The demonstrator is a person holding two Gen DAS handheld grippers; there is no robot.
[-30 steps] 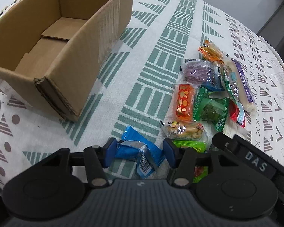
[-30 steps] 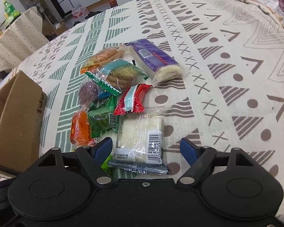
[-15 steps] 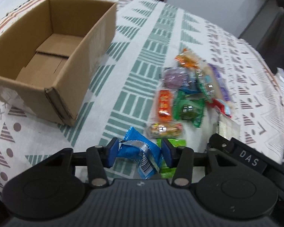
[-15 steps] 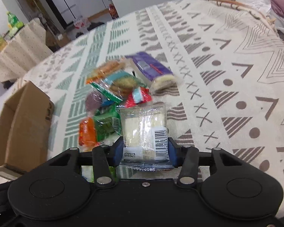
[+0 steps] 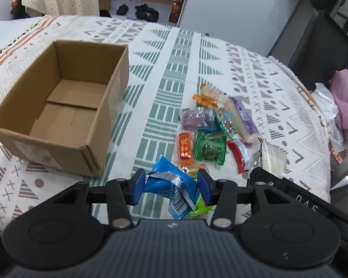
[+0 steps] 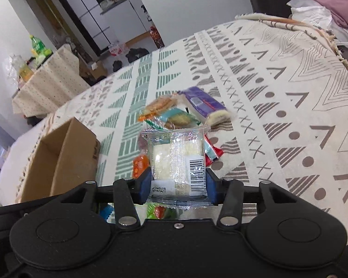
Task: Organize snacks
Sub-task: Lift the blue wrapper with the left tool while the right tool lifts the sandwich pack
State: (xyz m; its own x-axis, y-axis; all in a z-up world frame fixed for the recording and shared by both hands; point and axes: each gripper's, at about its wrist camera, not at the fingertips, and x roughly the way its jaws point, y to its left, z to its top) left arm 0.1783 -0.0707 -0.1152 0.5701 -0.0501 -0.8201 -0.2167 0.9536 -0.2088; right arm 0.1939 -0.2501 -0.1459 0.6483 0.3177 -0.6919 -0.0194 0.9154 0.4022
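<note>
The left hand-held gripper [image 5: 170, 186] pinches a blue snack packet [image 5: 168, 184], raised above the table [image 5: 164, 53]. The right hand-held gripper [image 6: 177, 184] pinches a clear pastry packet [image 6: 177, 159] bearing a barcode label. The remaining snack pile [image 5: 211, 127] lies on the patterned tablecloth, apart from the cardboard box [image 5: 65, 106], whose interior shows only bare flaps. "DAS" is printed on the right unit.

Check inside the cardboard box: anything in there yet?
No snacks visible inside the cardboard box: only its bare floor flaps show. The strip behind the near wall is hidden. Left gripper holds the blue packet.
</note>
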